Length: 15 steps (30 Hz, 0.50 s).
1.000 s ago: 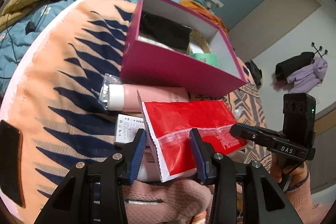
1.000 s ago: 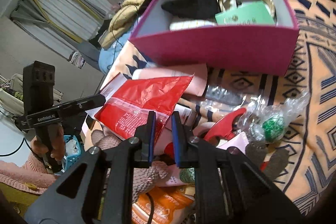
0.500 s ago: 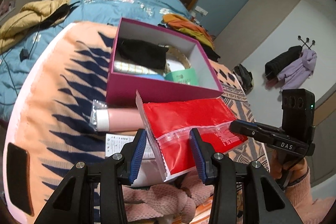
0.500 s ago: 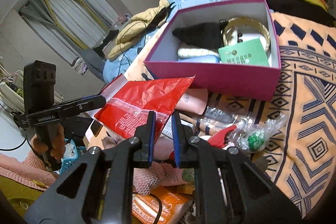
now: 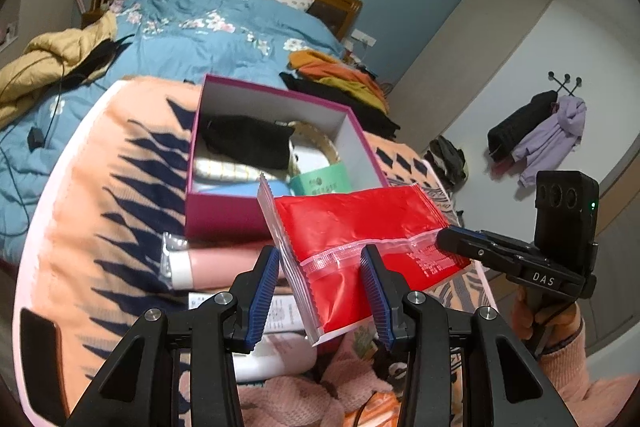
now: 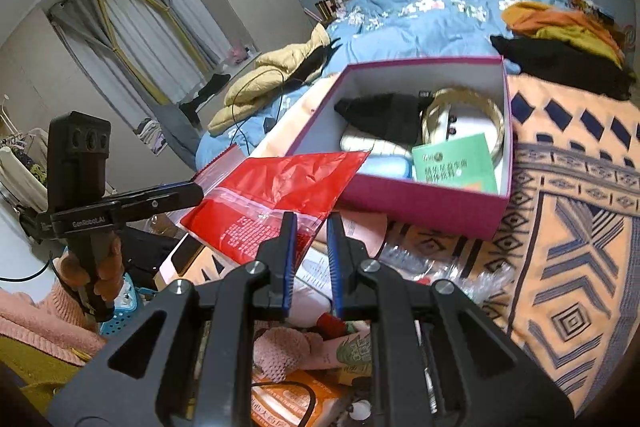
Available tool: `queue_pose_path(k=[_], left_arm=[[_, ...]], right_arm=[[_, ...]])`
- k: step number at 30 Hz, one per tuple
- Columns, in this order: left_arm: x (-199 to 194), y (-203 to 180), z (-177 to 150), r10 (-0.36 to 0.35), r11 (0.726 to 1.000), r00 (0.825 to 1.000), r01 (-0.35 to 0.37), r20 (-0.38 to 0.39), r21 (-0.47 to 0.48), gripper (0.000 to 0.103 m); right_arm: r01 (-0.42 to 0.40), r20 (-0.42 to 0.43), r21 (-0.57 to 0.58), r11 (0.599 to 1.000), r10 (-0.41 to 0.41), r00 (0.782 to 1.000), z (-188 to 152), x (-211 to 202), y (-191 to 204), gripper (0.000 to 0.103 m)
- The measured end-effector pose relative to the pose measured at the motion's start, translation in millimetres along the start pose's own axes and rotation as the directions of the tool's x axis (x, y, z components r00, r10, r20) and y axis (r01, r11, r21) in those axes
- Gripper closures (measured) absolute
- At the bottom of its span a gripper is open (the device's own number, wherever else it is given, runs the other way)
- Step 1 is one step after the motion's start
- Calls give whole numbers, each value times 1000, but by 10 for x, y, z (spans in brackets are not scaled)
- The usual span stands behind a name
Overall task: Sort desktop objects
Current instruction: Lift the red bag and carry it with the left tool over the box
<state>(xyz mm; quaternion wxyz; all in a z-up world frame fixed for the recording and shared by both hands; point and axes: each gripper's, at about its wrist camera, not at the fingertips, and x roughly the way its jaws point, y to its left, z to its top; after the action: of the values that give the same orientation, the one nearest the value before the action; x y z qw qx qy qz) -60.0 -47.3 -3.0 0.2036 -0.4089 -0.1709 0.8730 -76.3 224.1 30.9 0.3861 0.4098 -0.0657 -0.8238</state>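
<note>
While left claw [image 5: 322,285] gapes, right claw [image 6: 311,259] pinches red bag [image 5: 360,227].

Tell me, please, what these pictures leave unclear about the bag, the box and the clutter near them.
- Bag print: too small and blurred to read, both views.
- Box bottom: hidden under the black cloth and booklet, both views.
- Pink tube: right end behind the bag, left wrist view.
- Clutter beneath the right gripper: largely blocked by the gripper itself, right wrist view.
</note>
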Motion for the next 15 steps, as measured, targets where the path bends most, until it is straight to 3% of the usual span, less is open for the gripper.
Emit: queue_pose_path(k=[15], left_arm=[[-85, -309, 507, -12, 992, 996, 1, 92, 124, 61]], right_arm=[[29, 91, -89, 996, -21, 996, 519, -184, 74, 86]])
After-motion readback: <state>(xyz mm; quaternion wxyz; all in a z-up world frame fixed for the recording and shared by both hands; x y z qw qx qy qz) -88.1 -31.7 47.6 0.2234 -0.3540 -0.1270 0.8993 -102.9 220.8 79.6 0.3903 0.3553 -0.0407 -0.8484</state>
